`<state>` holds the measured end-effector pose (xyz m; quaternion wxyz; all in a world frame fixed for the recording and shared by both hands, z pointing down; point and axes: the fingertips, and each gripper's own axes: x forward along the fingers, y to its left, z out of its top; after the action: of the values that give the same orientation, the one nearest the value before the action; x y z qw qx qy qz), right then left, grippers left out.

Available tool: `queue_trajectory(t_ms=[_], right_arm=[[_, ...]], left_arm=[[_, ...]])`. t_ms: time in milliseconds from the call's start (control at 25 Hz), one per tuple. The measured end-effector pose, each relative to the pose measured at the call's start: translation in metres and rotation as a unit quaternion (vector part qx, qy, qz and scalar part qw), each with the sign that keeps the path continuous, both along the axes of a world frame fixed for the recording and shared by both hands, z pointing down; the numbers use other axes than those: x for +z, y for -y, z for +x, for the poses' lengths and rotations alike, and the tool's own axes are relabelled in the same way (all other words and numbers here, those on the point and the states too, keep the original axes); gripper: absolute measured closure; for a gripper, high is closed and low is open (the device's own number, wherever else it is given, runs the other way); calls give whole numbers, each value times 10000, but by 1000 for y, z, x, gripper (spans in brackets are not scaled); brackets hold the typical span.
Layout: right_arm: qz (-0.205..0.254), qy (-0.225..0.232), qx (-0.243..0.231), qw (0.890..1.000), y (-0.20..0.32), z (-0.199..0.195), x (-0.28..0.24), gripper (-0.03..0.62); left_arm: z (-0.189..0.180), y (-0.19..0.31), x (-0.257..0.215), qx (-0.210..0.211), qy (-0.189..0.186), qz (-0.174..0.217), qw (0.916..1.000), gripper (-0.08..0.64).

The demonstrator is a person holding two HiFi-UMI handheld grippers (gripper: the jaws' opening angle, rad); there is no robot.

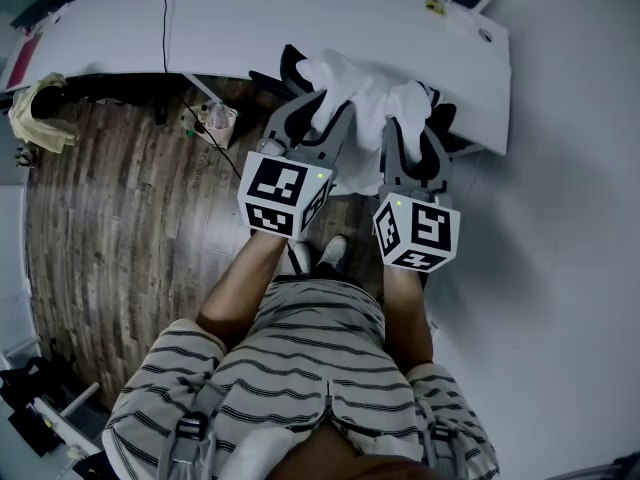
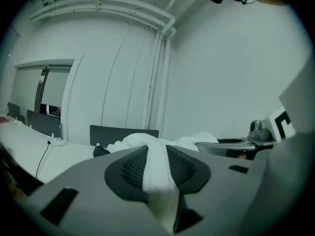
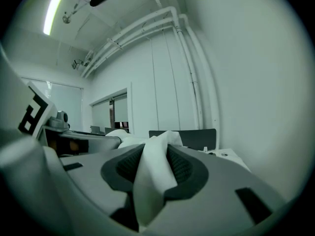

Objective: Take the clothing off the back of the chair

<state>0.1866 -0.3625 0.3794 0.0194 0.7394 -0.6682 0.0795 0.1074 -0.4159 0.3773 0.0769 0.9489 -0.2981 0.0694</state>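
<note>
A white garment (image 1: 362, 90) lies bunched over the back of a black chair (image 1: 291, 69) by the desk. My left gripper (image 1: 326, 118) is shut on the garment's left part, and my right gripper (image 1: 408, 126) is shut on its right part. Seen from the left gripper view, a fold of the white garment (image 2: 156, 167) is pinched between the dark ribbed pads (image 2: 132, 170) of the left gripper (image 2: 158, 173). The right gripper view shows the same: the garment (image 3: 152, 173) is squeezed between the pads (image 3: 183, 168) of the right gripper (image 3: 155, 176). The chair back is mostly hidden under the cloth.
A long white desk (image 1: 330, 18) runs behind the chair, with a black cable (image 1: 165, 28) hanging off it. A small bag (image 1: 215, 123) sits on the wood floor (image 1: 120, 228) under the desk. A yellow cloth (image 1: 35, 118) lies at the far left. A white wall (image 1: 560, 218) is on the right.
</note>
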Motion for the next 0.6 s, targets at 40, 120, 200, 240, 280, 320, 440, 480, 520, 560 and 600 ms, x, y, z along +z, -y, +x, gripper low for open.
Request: queue_trajectory(t_ms=[40,120,200,240,280,320,440,480,520,560,600], right_arm=[[16,23,-24,10000,0,-2,-1,460],[50,60,-59,10000,0,-5,-1,466],[65,98,-66,9999,0,-6,-1,473],[69,118,-67,9999,1,-6,0,477],[73,139,-73,9999,1,-6,0,479],[75,162,-81,9998,1,-6,1,482],[74,179,-116,9997,1,-6,-1,488],[73,143,-129,9998,1,-6,-2,489],[78,103,-144,9998,1,-6,-2,489],[87,77,-156,9998,1,-6,-3,491],[97,70,-165,9998,2,-5,-3,491]], left_arm=[[0,-1,-1,26,-21,-32,10000,439],[-1,-1,-1,38,-39,-62,10000,448],[-2,-2,0,13,-54,-63,10000,453],[-1,-2,0,1,-70,-70,10000,456],[-2,-2,1,-7,-91,-80,9999,459],[-2,-2,1,-10,-112,-95,9999,460],[-3,-3,-1,-28,-143,-116,9998,468],[-3,-3,-2,-37,-136,-97,9999,468],[-3,-3,-2,-44,-121,-60,9999,469],[-3,-3,-3,-47,-107,-14,9999,471],[-2,-3,-4,-46,-100,29,9999,471]])
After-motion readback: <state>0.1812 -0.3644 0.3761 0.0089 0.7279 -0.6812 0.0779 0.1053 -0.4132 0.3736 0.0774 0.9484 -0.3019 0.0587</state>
